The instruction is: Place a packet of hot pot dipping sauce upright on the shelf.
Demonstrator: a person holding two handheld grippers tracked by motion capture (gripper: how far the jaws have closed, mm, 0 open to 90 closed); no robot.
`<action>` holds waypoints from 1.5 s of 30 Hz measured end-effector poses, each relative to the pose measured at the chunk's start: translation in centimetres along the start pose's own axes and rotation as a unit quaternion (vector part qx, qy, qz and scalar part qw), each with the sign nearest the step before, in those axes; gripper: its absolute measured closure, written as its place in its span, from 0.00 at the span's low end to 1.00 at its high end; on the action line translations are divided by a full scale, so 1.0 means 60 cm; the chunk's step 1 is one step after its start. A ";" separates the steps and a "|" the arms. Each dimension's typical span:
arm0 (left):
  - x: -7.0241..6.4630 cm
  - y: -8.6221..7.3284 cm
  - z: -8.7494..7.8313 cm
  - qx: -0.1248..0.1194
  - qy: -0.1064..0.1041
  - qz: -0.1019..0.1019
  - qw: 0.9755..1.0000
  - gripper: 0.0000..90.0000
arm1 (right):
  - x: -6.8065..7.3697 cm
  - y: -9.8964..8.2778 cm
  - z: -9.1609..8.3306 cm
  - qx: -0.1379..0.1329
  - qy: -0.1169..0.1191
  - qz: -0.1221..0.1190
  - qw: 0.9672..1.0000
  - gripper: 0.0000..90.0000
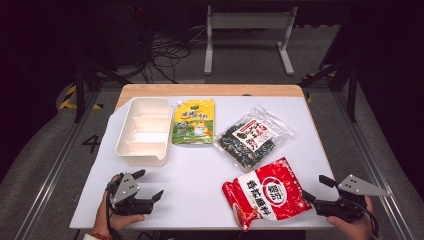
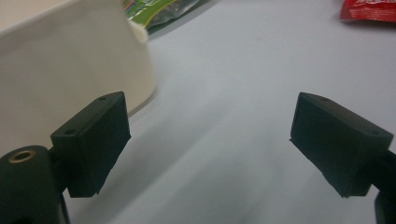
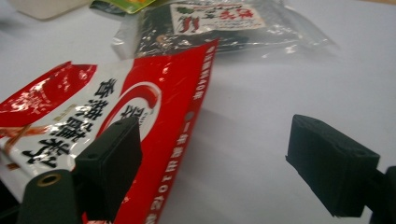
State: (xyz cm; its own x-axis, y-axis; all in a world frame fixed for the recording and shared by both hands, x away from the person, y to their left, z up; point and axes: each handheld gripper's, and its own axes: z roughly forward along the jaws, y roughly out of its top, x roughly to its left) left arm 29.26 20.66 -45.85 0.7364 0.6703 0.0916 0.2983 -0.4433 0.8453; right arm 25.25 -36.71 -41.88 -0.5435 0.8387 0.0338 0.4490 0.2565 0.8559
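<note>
Both pairs of tongs sit at the near edge of the table (image 1: 200, 175), each in one of the person's hands, and both stand wide with nothing between the jaws. The left tongs (image 1: 150, 186) rest low at the near left, pointing right and a little away, just in front of the white tray (image 1: 145, 131). In the left gripper view the tray's rounded near corner (image 2: 70, 70) lies close beside one jaw, apart from it, and bare white table runs ahead between the jaws.

The right tongs (image 1: 316, 189) are at the near right corner, aimed left at the red bag (image 1: 267, 192). That bag lies flat near the front edge, its lower end just short of the table's rim. In the right gripper view one jaw overlaps the red bag (image 3: 116, 107), though I cannot tell whether it touches; the other jaw stands over bare table.

Further back, the clear bag of dark snacks (image 1: 252, 136) lies close behind the red bag, and the yellow pouch (image 1: 194, 121) lies just beside the tray. The widest free room is the white stretch in the near middle, between the left tongs and the red bag. The right edge beside the clear bag is also open.
</note>
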 end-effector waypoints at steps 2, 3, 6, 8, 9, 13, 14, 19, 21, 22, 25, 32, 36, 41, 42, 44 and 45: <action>-0.008 0.004 0.009 0.004 -0.008 0.006 1.000 0.14 | 0.009 -0.003 0.001 0.009 0.010 0.000 1.000 0.18; -0.009 0.005 0.010 0.003 -0.012 0.004 1.000 0.14 | 0.012 -0.005 0.003 0.015 0.014 0.002 1.000 0.17; -0.008 0.008 0.009 -0.011 -0.027 -0.008 1.000 0.13 | 0.014 -0.012 0.008 0.036 0.019 0.008 0.999 0.14; -0.006 0.008 0.007 -0.019 -0.029 -0.009 0.999 0.13 | 0.011 -0.018 0.016 0.052 0.044 0.034 0.997 0.14; -0.006 0.008 0.007 -0.019 -0.029 -0.009 0.999 0.13 | 0.011 -0.018 0.016 0.052 0.044 0.034 0.997 0.14; -0.005 0.006 0.007 -0.016 -0.030 -0.010 0.999 0.13 | 0.015 -0.024 0.038 0.093 0.081 0.047 0.991 0.15; -0.005 0.006 0.008 -0.016 -0.032 -0.011 0.999 0.13 | 0.019 -0.026 0.044 0.102 0.099 0.044 0.989 0.16; -0.011 0.007 0.011 -0.010 -0.032 -0.006 0.999 0.13 | 0.041 -0.025 0.065 0.125 0.137 0.026 0.982 0.25; -0.013 0.007 0.012 -0.005 -0.031 -0.001 1.000 0.13 | 0.045 -0.022 0.070 0.123 0.149 0.023 0.981 0.32; -0.014 0.006 0.011 -0.003 -0.029 0.003 1.000 0.13 | 0.048 -0.020 0.073 0.122 0.154 0.023 0.980 0.34; -0.019 0.005 0.010 0.003 -0.023 0.005 1.000 0.15 | 0.056 -0.015 0.085 0.124 0.160 0.013 0.979 0.47; -0.028 0.003 0.006 0.008 -0.020 0.001 1.000 0.16 | 0.061 0.006 0.097 0.085 0.169 0.011 0.982 0.81; -0.034 0.009 0.009 0.009 -0.027 0.003 1.000 0.16 | 0.061 0.020 0.099 0.064 0.177 0.006 0.982 0.90; -0.043 0.023 0.013 0.001 -0.044 0.001 0.999 0.15 | 0.071 0.048 0.107 0.044 0.184 -0.023 0.982 0.97; -0.044 0.025 0.014 0.002 -0.043 -0.001 0.999 0.15 | 0.074 0.055 0.109 0.042 0.183 -0.031 0.982 0.97; -0.046 0.027 0.016 0.004 -0.041 -0.003 0.999 0.16 | 0.080 0.064 0.114 0.040 0.179 -0.040 0.982 0.97; -0.047 0.029 0.018 0.006 -0.043 -0.002 0.999 0.17 | 0.084 0.068 0.117 0.040 0.179 -0.048 0.982 0.97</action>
State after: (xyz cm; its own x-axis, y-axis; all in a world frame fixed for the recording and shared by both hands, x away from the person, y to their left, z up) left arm 28.36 17.36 -45.17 0.7847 0.6184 0.0418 0.3084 -0.4481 0.8391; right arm 29.32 -28.08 -41.82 -0.7940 0.5903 0.1457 0.4299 0.3756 0.8210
